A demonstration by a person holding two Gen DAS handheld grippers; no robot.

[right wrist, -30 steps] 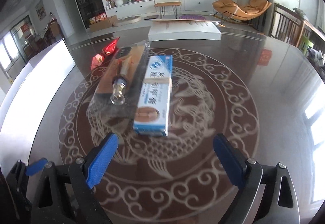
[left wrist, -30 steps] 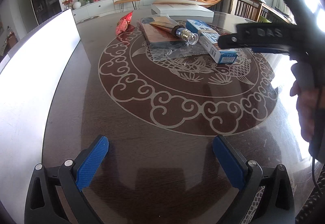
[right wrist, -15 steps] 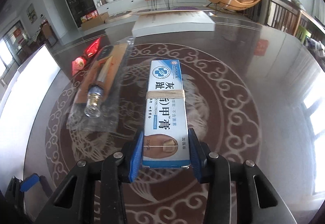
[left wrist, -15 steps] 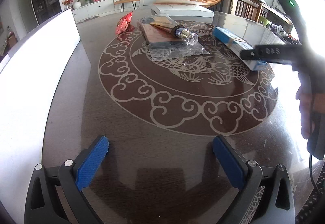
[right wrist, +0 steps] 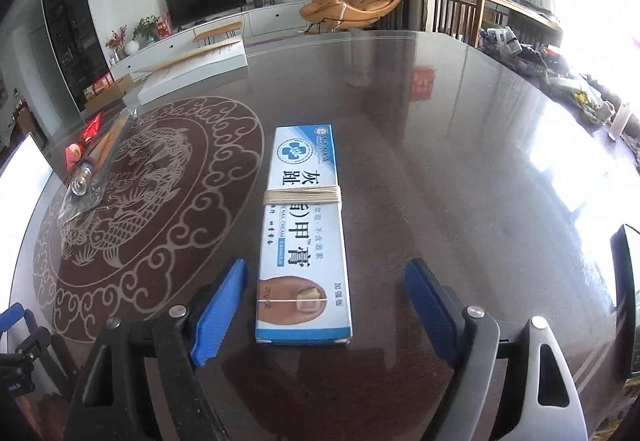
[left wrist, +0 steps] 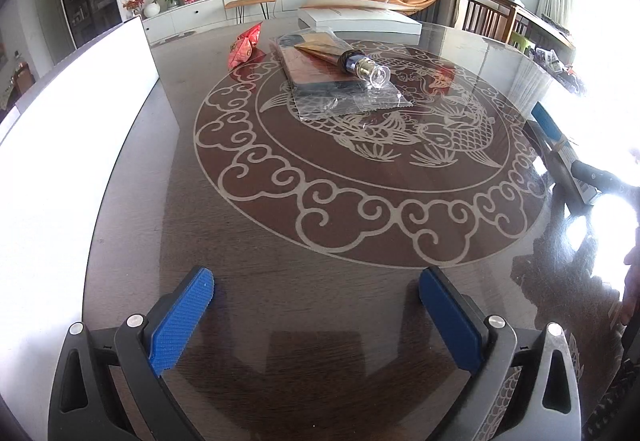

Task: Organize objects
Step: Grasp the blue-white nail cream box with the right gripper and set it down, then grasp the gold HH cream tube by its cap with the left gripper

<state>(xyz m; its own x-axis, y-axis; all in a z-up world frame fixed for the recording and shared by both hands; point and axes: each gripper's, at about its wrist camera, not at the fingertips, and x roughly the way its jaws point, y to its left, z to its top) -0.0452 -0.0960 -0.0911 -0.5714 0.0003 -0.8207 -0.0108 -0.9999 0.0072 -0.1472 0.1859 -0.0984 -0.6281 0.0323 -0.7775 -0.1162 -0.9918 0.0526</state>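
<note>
currently the right gripper is sitting with its jaws spread wide, the blue pads lying either side of the nail cream box and apart from it. the box is lying flat on the glossy dark table, long axis pointing away from the camera, a rubber band wrapped around its middle; it is resting just outside the carved fish medallion. the left gripper is also hanging released, jaws wide and gripping nothing, low over the near table edge. a clear packet holding a tube with a metal nozzle is lying on the medallion, a red snack packet beside it, a flat white box behind them.
</note>
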